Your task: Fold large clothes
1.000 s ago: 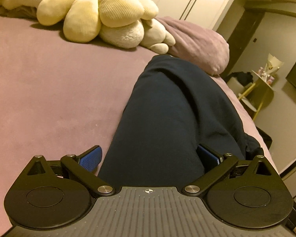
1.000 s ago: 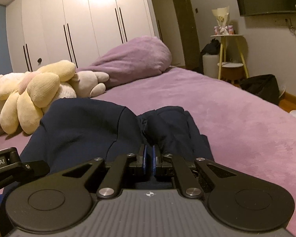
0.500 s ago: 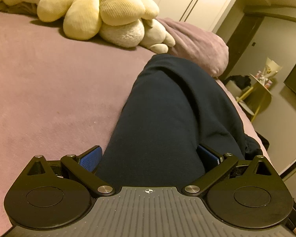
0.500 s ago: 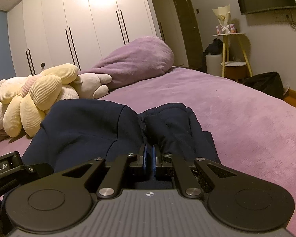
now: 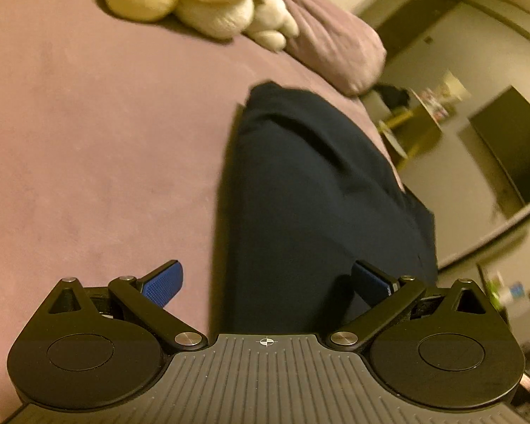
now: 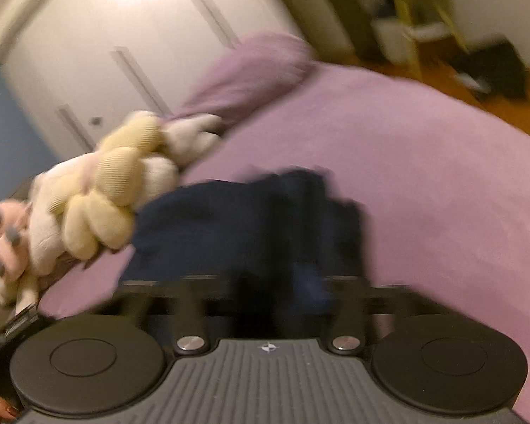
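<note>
Your dark garment (image 5: 311,190) already lies folded narrow on the bed (image 5: 88,123), your left gripper (image 5: 266,282) spread wide around it, the right gripper (image 6: 268,282) too blurred to judge, so perhaps one fold remains.

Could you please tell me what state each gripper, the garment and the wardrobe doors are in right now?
Left gripper: open, fingers either side of the garment's near end.
Right gripper: blurred, jaws look spread.
Garment: dark navy, folded lengthwise, lying on the bed.
Wardrobe doors: closed.
</note>
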The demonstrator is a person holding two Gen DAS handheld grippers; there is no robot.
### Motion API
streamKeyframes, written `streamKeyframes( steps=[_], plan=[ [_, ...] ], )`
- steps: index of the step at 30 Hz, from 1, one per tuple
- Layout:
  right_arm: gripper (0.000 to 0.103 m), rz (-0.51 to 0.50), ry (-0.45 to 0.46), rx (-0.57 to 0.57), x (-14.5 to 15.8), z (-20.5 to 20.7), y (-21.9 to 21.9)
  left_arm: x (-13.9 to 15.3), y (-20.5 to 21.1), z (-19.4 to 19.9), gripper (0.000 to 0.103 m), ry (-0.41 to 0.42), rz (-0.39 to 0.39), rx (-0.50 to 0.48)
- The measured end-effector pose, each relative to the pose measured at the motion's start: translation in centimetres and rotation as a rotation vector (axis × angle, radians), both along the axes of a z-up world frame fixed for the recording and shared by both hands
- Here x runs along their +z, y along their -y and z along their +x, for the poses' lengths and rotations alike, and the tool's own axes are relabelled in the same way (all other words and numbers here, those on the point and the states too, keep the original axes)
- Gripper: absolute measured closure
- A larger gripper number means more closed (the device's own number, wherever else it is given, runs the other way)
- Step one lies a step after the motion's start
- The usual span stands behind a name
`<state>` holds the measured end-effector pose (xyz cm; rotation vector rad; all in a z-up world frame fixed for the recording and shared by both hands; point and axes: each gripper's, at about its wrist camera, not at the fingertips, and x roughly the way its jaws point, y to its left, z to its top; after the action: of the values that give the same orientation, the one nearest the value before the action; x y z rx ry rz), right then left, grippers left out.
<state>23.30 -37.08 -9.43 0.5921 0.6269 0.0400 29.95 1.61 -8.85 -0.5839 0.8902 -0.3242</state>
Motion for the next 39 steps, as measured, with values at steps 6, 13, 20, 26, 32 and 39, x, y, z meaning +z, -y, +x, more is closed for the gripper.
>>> streamKeyframes(
  steps=[6,13,20,26,32,39],
  plan=[
    [0.031,0.499,-0.15,0.041,-5.2,-0.7,6.5,-2.2,1.2,2.1,0.001,-0.069,-0.13,-0.043],
    [0.039,0.568,-0.212,0.053,-8.5,2.7,6.4,-4.3,2.0,4.3,0.008,-0.109,-0.203,0.011],
    [0.061,0.51,-0.201,0.09,-7.8,4.3,4.1,-1.5,2.1,3.8,0.03,-0.053,-0.168,-0.014],
    [0.062,0.499,-0.184,0.157,-5.4,5.7,0.8,2.2,-1.6,2.1,0.03,0.036,-0.073,0.028],
    [0.062,0.535,-0.245,0.313,-6.5,8.6,-7.3,1.2,-7.9,-0.9,0.024,-0.027,0.0,0.199],
    [0.04,0.381,-0.292,0.191,-5.4,7.6,-11.4,2.1,-8.5,-3.7,0.009,0.071,0.061,0.297]
  ],
)
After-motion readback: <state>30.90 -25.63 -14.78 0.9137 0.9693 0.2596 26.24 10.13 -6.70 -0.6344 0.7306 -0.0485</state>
